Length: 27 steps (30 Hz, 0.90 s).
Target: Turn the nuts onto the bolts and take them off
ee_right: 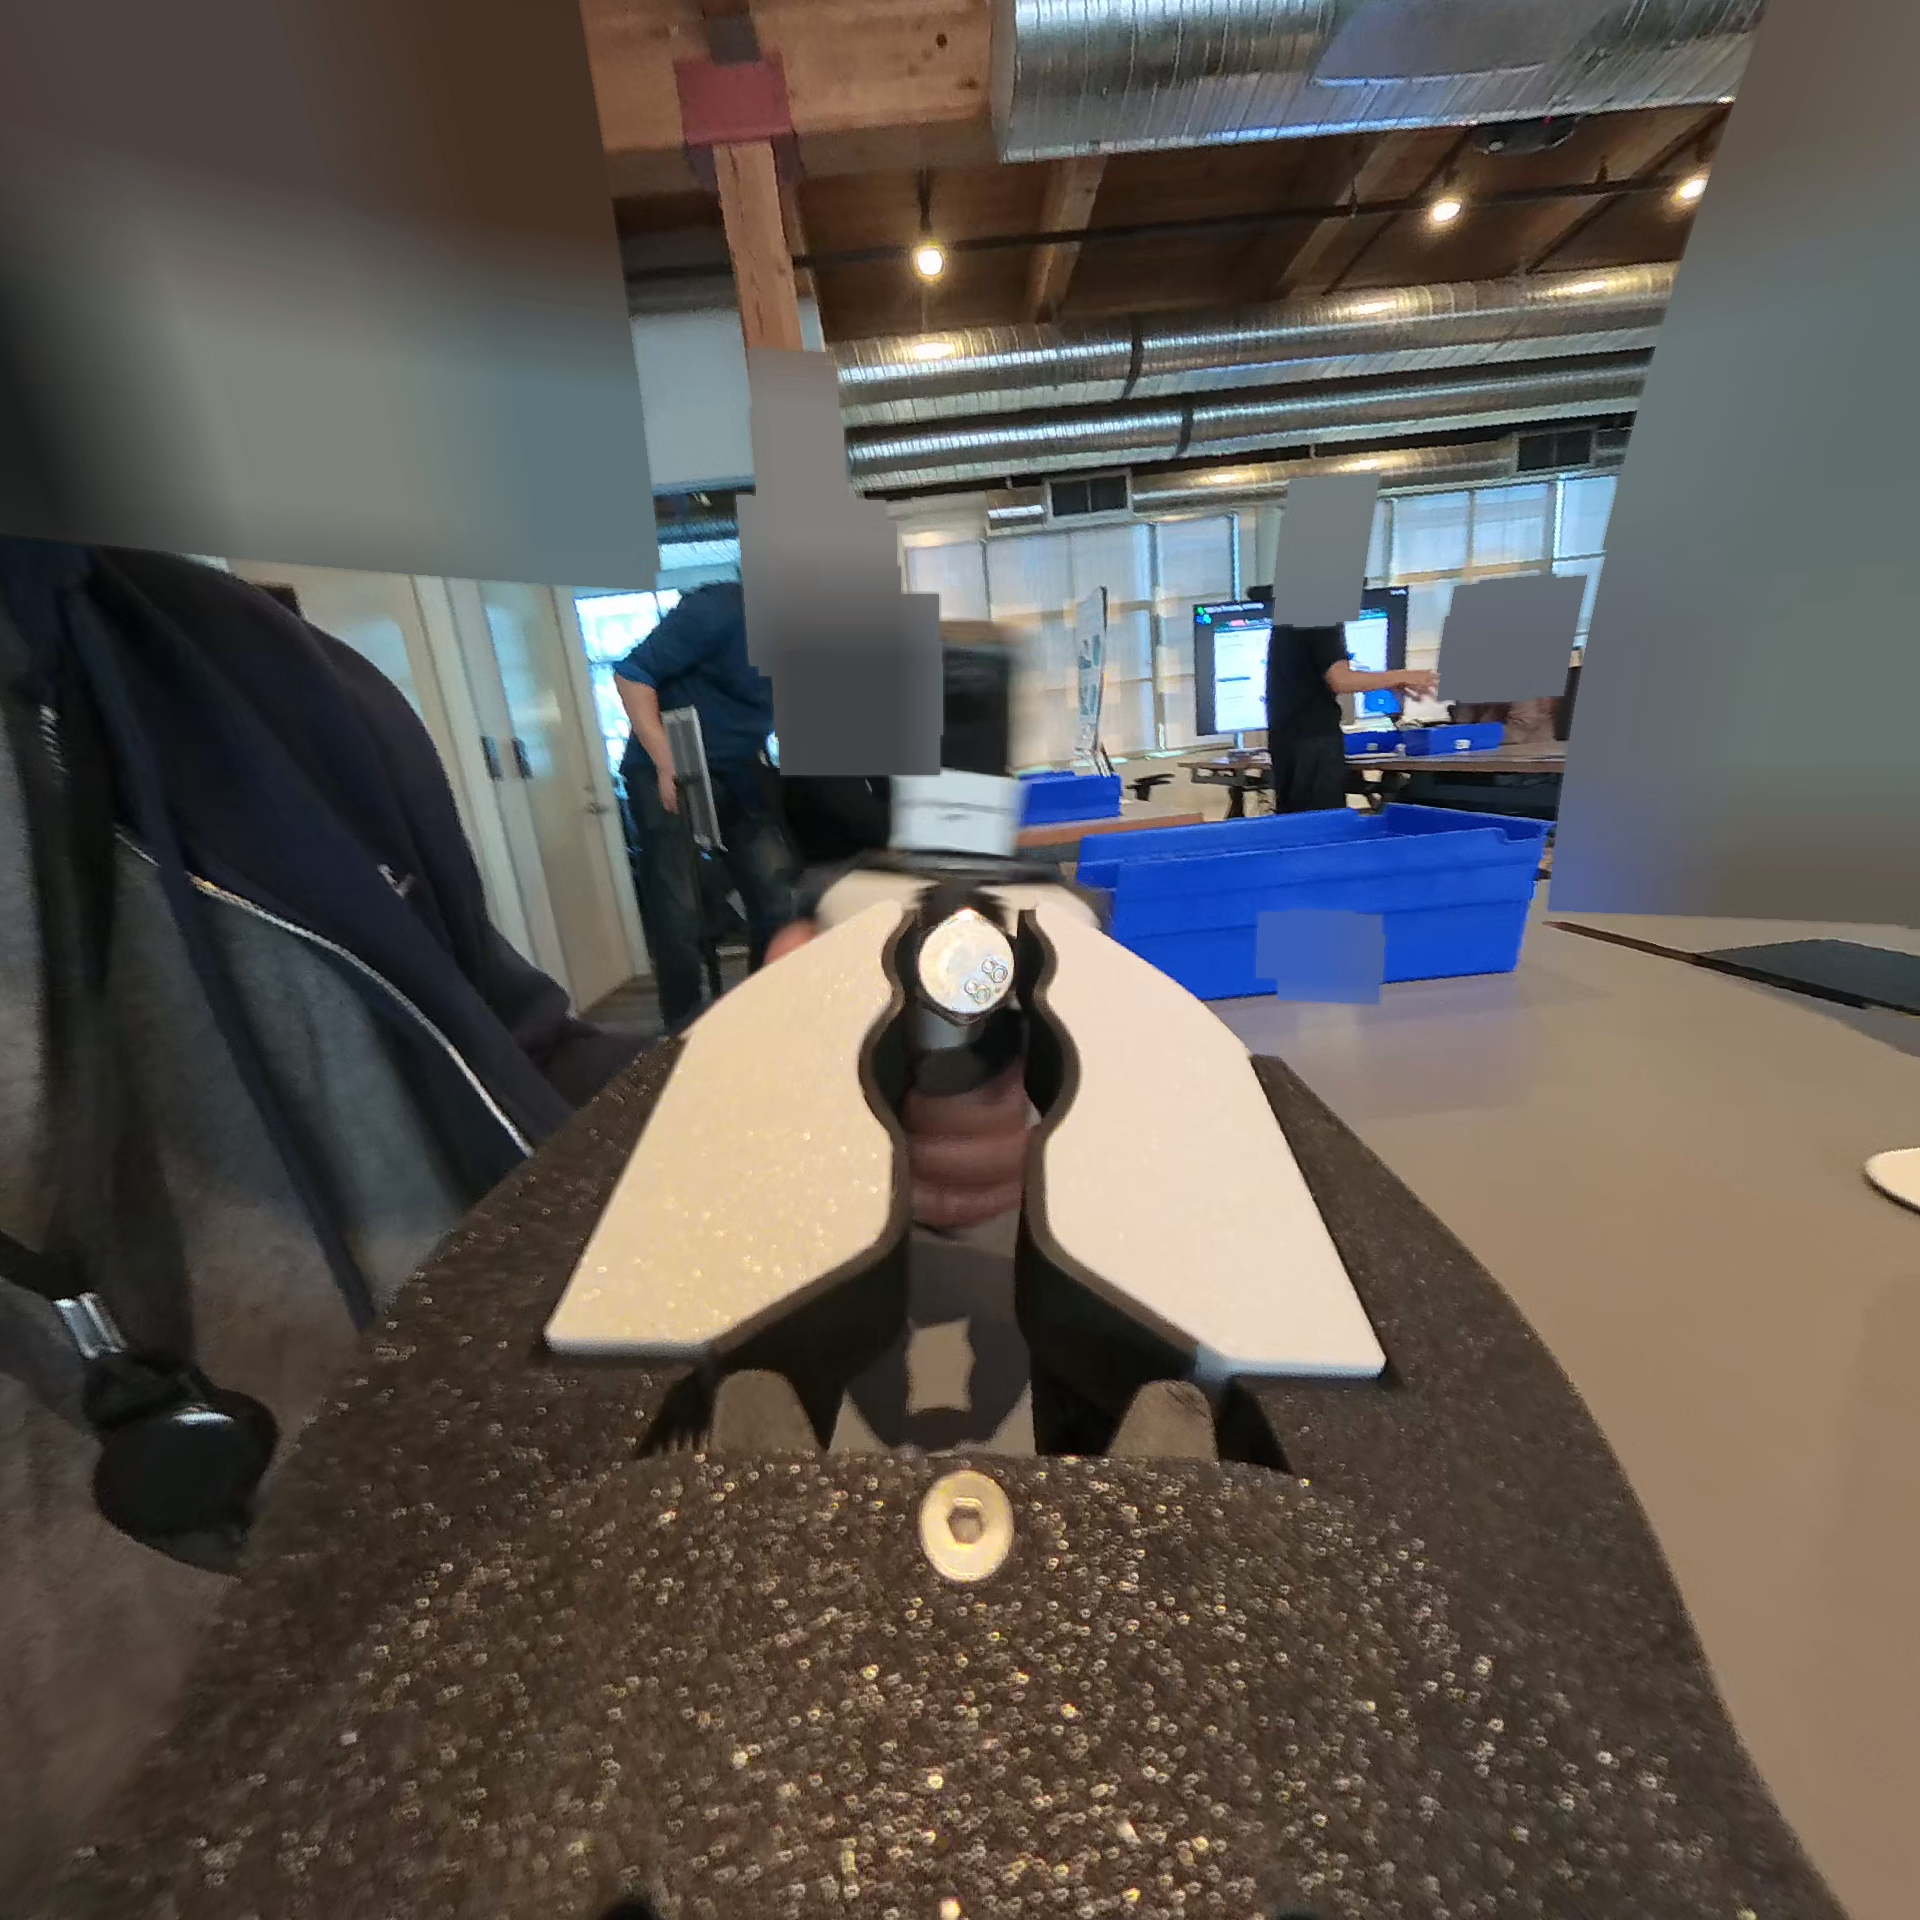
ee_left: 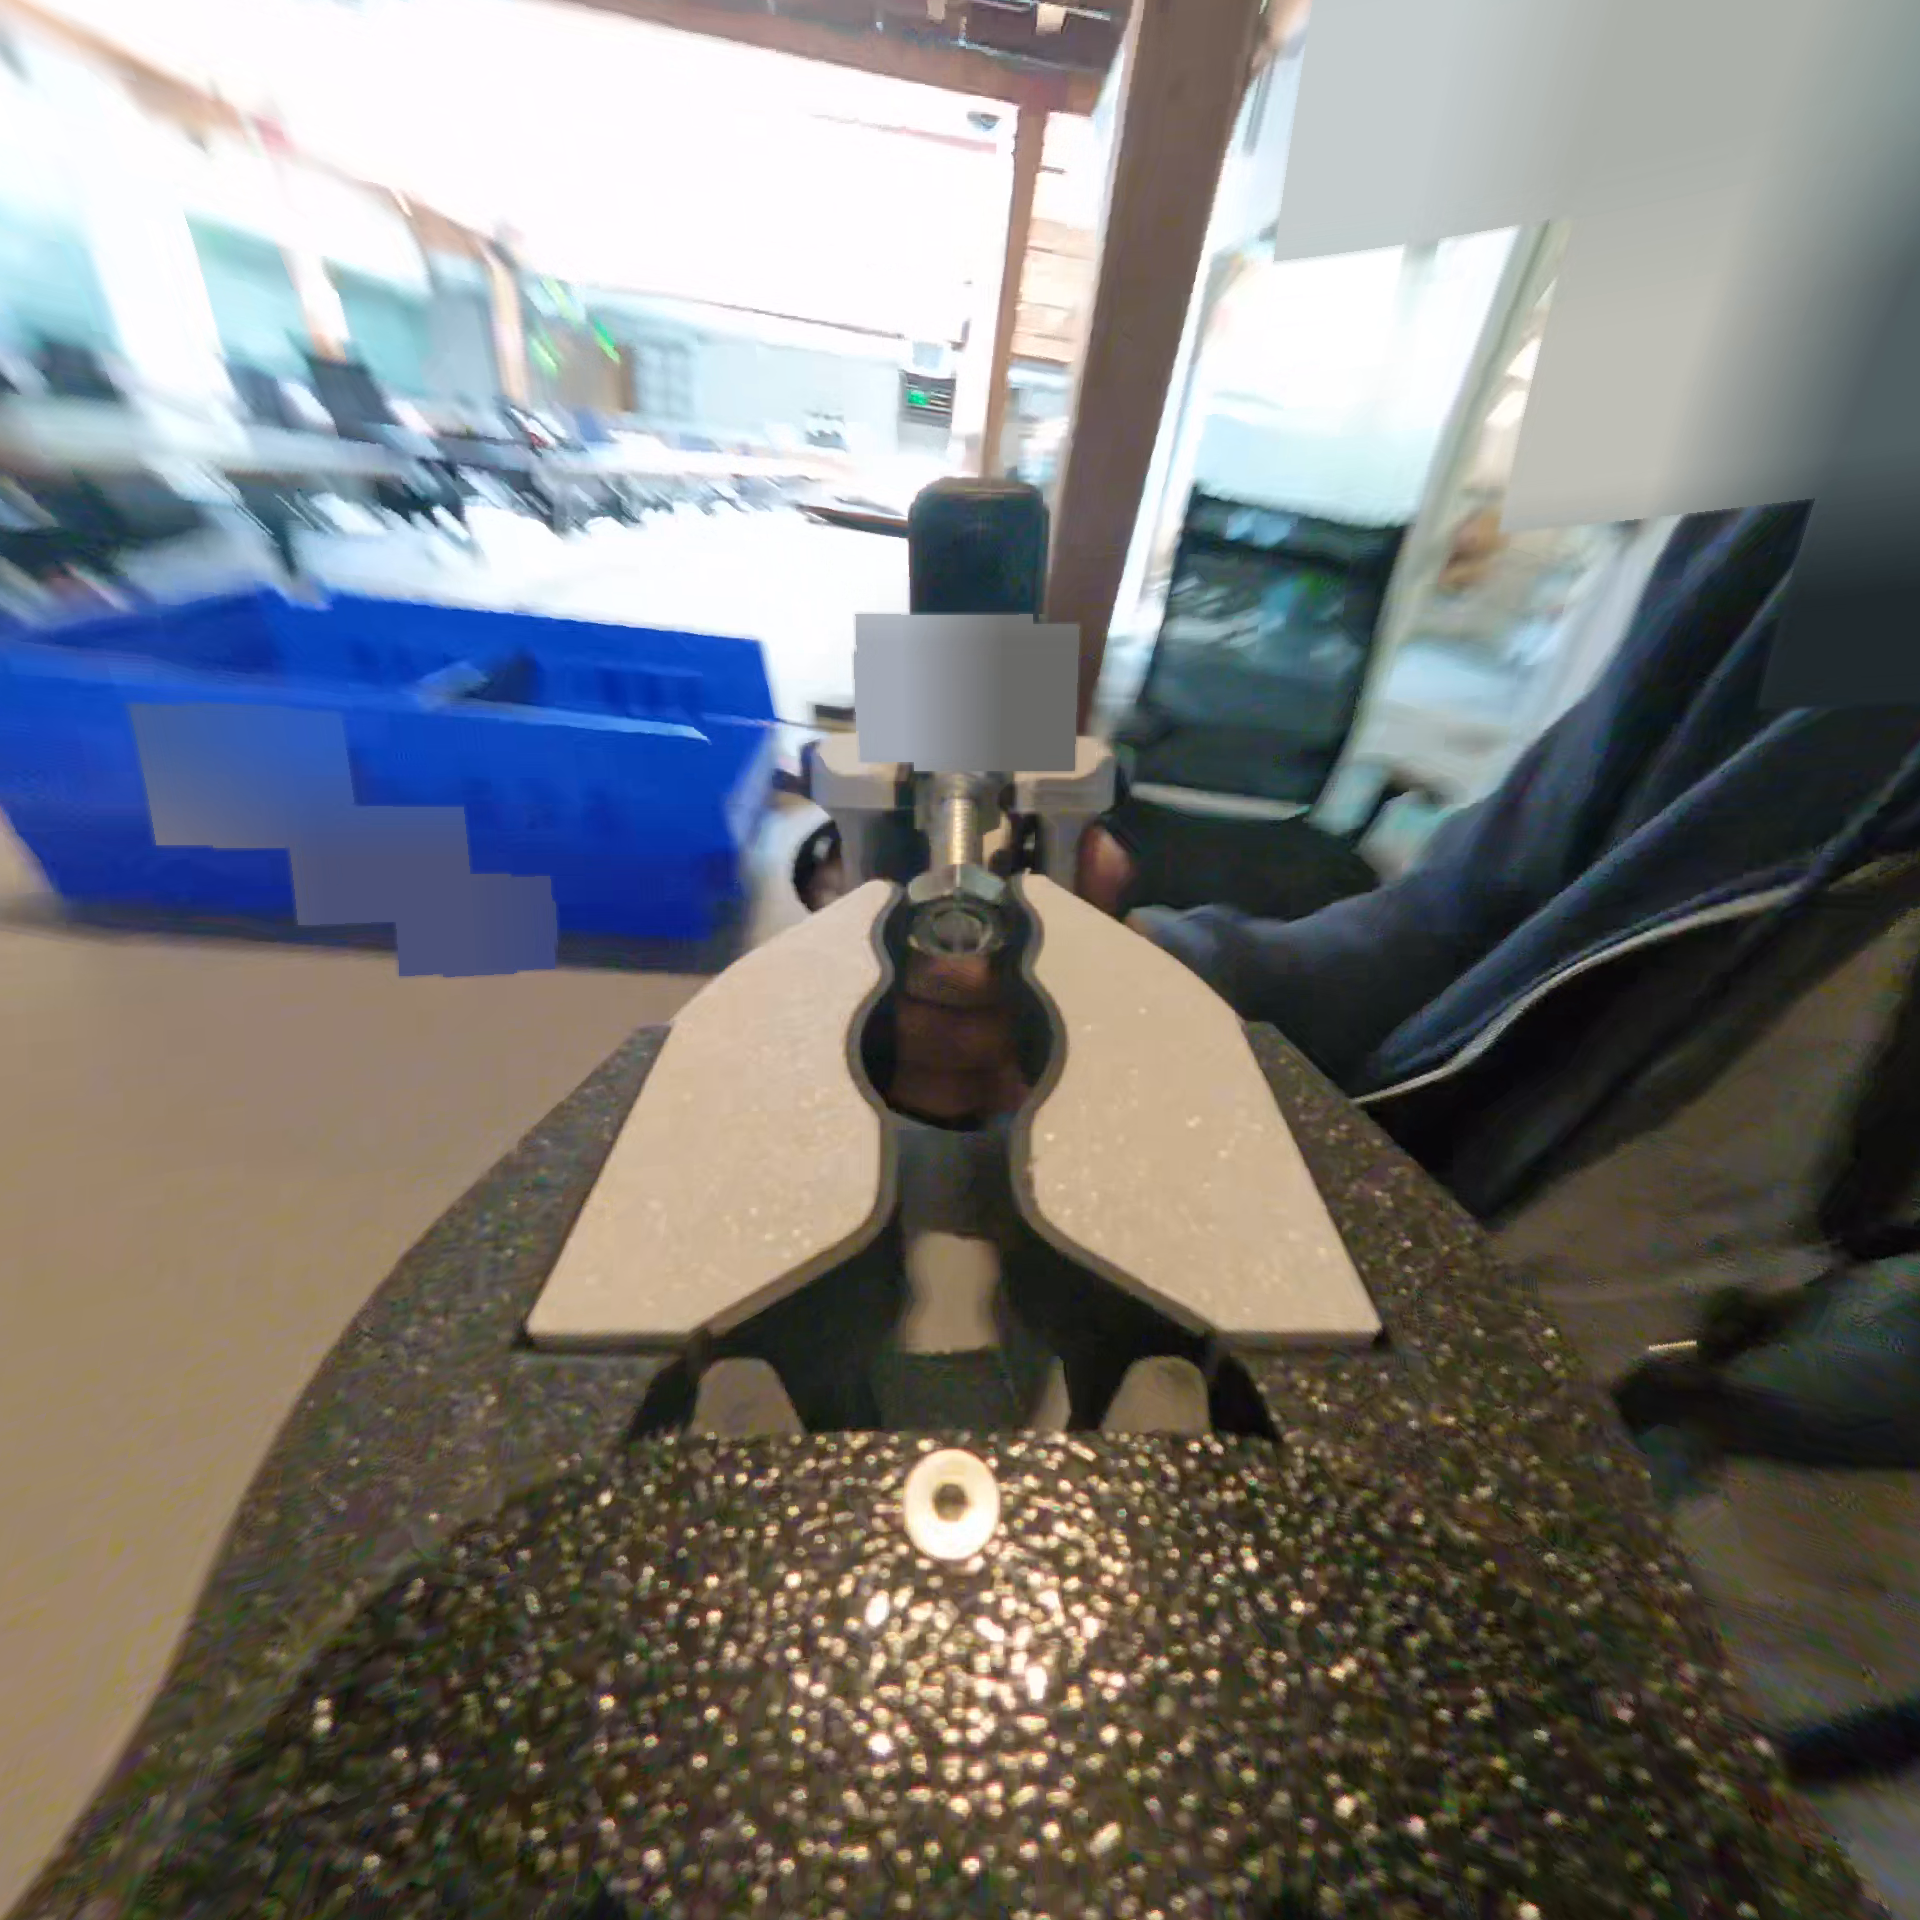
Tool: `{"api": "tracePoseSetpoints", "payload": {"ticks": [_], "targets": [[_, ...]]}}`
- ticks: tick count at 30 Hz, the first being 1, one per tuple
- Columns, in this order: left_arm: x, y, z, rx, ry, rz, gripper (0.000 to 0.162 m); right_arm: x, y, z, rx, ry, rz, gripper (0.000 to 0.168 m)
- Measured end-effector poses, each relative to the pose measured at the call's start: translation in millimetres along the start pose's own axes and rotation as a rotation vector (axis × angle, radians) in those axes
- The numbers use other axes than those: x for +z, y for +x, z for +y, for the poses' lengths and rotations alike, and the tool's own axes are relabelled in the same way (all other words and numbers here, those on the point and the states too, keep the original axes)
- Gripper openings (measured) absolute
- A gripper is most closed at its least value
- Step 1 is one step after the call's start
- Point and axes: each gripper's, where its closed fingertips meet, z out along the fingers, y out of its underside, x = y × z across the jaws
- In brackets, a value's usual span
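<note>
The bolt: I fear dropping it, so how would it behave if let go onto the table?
Probably heavy for its size: the bolt looks like solid metal. Its round threaded shank would likely roll in an arc, the wider head checking it. It should be rigid and not fragile.

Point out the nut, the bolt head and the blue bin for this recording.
nut (ee_left: 953,886): left wrist view, hex flank between the claw tips.
bolt head (ee_right: 962,968): right wrist view, flat end face.
blue bin (ee_right: 1320,868): right wrist view, front wall.
</note>
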Motion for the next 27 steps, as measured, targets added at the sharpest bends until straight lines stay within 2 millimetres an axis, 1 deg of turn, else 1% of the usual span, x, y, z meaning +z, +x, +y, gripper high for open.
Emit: {"api": "tracePoseSetpoints", "payload": {"ticks": [2, 3, 4, 7, 10, 11, 13, 15, 16, 19, 20, 22, 24, 27], "targets": [[-2, 2, 0, -0.339, 0.011, 0.127, 0.017, 2, -1, 2, -0.024, -0.020, 0.008, 0.017], [-4, 3, -1, -0.482, 0.029, 0.189, 0.017, 3, -1, 4, -0.039, -0.032, 0.013, 0.017], [-5, 3, 0, -0.569, 0.054, 0.234, 0.017, 3, -1, 5, -0.048, -0.040, 0.016, 0.017], [-4, 2, 1, -0.650, 0.106, 0.283, 0.017, 3, 0, 4, -0.048, -0.040, 0.025, 0.017], [-4, 2, -1, -0.620, 0.122, 0.292, 0.018, 2, 0, 3, -0.045, -0.032, 0.026, 0.017], [-4, 3, -3, -0.599, 0.128, 0.292, 0.024, 2, 1, 3, -0.043, -0.031, 0.028, 0.017], [-5, 5, -7, -0.531, 0.141, 0.294, 0.040, 1, 1, 2, -0.036, -0.022, 0.027, 0.017], [-5, 5, -7, -0.398, 0.141, 0.248, 0.047, 0, 2, 0, -0.019, -0.004, 0.023, 0.017], [-5, 1, -6, -0.294, 0.135, 0.190, 0.050, -1, 3, -2, -0.007, 0.008, 0.020, 0.017], [-6, -13, -6, 0.103, 0.138, -0.049, 0.049, -4, 3, -6, 0.037, 0.044, -0.001, 0.017], [-7, -13, -9, 0.227, 0.138, -0.106, 0.045, -4, 3, -6, 0.052, 0.055, -0.009, 0.017], [-5, -7, -12, 0.416, 0.122, -0.169, 0.044, -6, 4, -9, 0.089, 0.081, -0.026, 0.017], [1, -3, -10, 0.521, 0.066, -0.207, 0.044, -9, 6, -12, 0.131, 0.115, -0.041, 0.017], [7, -10, -8, 0.571, -0.012, -0.298, 0.045, -14, 8, -18, 0.202, 0.181, -0.075, 0.017]]}}
